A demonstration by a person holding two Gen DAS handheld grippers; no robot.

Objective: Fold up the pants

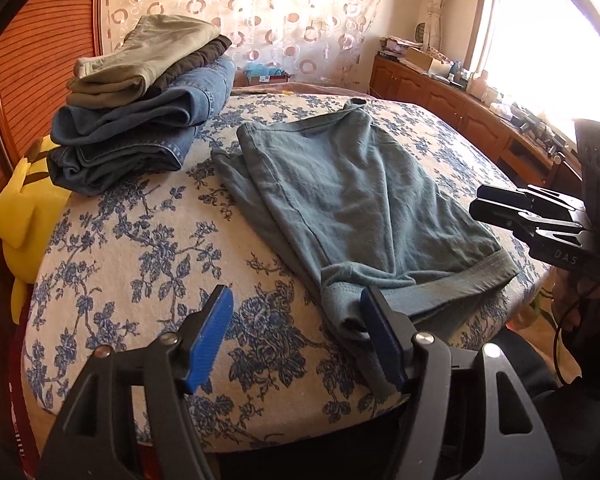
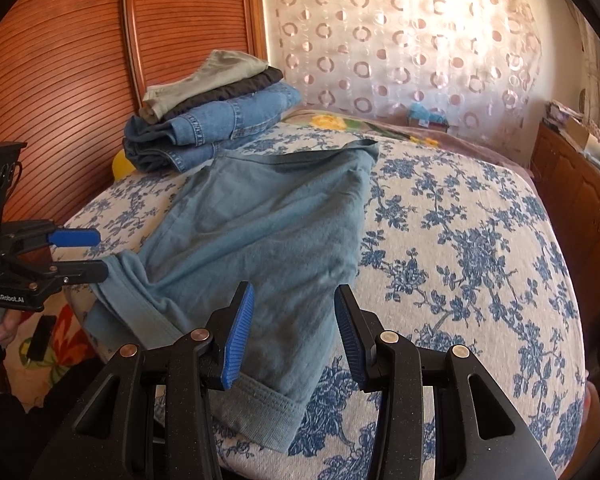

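Teal pants (image 1: 352, 208) (image 2: 268, 232) lie folded flat on the floral bedspread (image 1: 140, 248) (image 2: 460, 248), with the waistband toward the near edge. My left gripper (image 1: 296, 336) (image 2: 86, 254) stands open at the waistband's left corner. Its right pad (image 1: 382, 340) sits beside the cloth, and nothing is pinched. My right gripper (image 2: 294, 336) (image 1: 476, 202) is open above the waistband's right end, with the fabric lying under the gap between its pads.
A stack of folded jeans and khaki pants (image 1: 140, 120) (image 2: 212, 120) sits at the far left of the bed. A yellow plush toy (image 1: 24, 208) lies beside the bed. A wooden dresser (image 1: 460, 108) (image 2: 572, 184) lines the right wall.
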